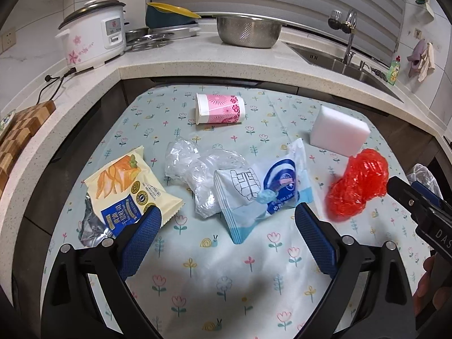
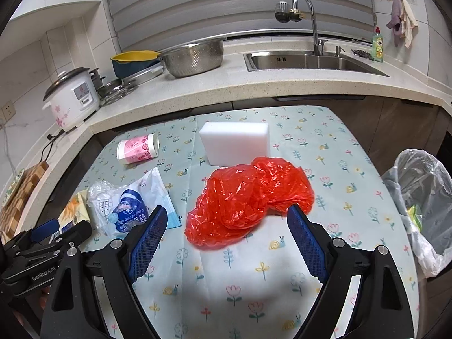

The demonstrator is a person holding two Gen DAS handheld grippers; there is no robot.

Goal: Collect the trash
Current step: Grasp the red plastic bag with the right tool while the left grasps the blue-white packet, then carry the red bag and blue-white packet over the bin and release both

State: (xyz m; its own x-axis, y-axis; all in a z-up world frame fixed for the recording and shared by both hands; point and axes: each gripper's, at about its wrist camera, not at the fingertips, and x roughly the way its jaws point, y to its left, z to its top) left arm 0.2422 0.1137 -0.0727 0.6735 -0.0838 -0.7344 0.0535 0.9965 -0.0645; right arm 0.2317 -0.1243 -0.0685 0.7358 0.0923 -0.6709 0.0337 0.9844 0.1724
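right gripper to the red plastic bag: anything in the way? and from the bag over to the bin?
Nothing visible. The right gripper is open, with the red plastic bag directly ahead between its fingers. Between the bag and the lined bin at the table's right edge there is only bare tablecloth.

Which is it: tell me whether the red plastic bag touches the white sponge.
Cannot tell: in the right wrist view the red plastic bag overlaps the white sponge's near edge, hiding any gap.

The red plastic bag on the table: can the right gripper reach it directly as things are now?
Probably yes. The right gripper is open, and the crumpled red plastic bag lies just ahead between its fingers, with nothing over it. The white sponge block sits behind the bag, out of the way.
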